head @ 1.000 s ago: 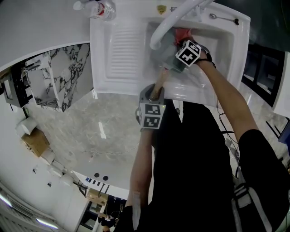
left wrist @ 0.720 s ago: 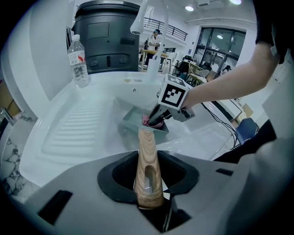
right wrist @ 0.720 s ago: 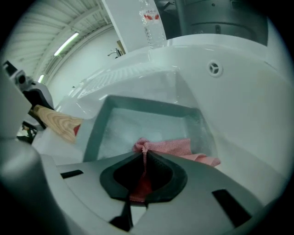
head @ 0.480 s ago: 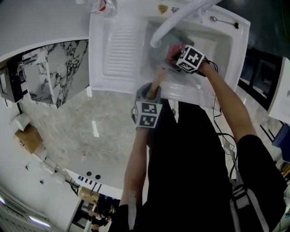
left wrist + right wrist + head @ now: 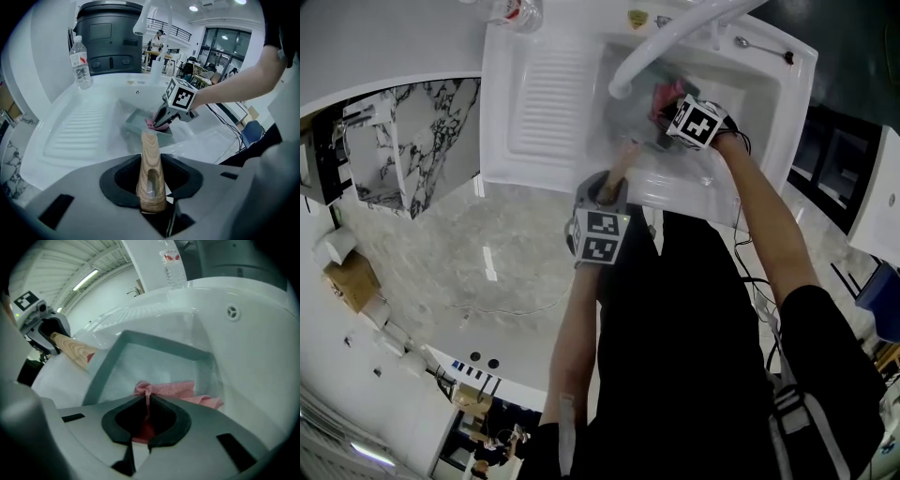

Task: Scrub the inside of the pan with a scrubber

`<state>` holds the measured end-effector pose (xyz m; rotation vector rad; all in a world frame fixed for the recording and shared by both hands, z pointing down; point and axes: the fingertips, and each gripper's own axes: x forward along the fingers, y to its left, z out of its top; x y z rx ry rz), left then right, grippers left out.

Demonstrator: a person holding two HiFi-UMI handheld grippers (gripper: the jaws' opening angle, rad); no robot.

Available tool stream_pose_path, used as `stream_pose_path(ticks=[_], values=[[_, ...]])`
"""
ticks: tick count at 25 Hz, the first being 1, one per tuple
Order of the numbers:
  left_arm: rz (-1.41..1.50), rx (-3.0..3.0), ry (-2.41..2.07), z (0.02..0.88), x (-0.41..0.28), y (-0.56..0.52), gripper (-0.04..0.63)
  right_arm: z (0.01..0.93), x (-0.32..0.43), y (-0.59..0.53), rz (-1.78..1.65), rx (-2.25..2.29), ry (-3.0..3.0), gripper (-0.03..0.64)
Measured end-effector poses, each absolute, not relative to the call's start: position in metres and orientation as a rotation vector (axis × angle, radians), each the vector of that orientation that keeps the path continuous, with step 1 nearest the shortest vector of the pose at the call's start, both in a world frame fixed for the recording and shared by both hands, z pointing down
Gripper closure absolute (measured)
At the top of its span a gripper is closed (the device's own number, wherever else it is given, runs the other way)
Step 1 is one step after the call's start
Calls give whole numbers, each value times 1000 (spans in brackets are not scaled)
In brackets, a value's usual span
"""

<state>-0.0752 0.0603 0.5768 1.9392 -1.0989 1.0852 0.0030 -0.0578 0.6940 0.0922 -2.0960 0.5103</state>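
Left claw point(image 5: 151, 183) is clamped on the pale wooden handle point(image 5: 151, 157) of a square grey pan point(image 5: 157, 364), which sits down in the basin of a white sink point(image 5: 548, 117) under a curved white faucet point(image 5: 661, 45). Right claw point(image 5: 146, 408) is closed on a bunched pink checked scrubber point(image 5: 171, 390), whose loose end spreads against the pan's inside near one corner. Compared with a second earlier, the right claw has swept across the pan and turned its wrist, so in the head view the pink cloth now shows beside its marker cube, no longer beyond it. The left claw has kept its place on the handle throughout, steadying the pan. This reads as one scrubbing stroke in progress, with the pan floor only partly covered; more passes toward the other corners and the walls probably remain. A plastic water bottle point(image 5: 80, 63) stands on the counter behind the ribbed drainboard, and a spoon point(image 5: 759, 39) lies on the sink's back rim, both well apart from the work.
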Motion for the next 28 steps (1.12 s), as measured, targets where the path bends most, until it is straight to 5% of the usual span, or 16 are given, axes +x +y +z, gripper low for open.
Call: stream_pose_path(ticks=[13, 28], values=[[1086, 1943, -1104, 577, -74, 59, 446, 731, 46, -122, 181, 392, -1870, 578], [1081, 1939, -1114, 577, -76, 59, 446, 709, 34, -64, 754, 100, -1719, 579]])
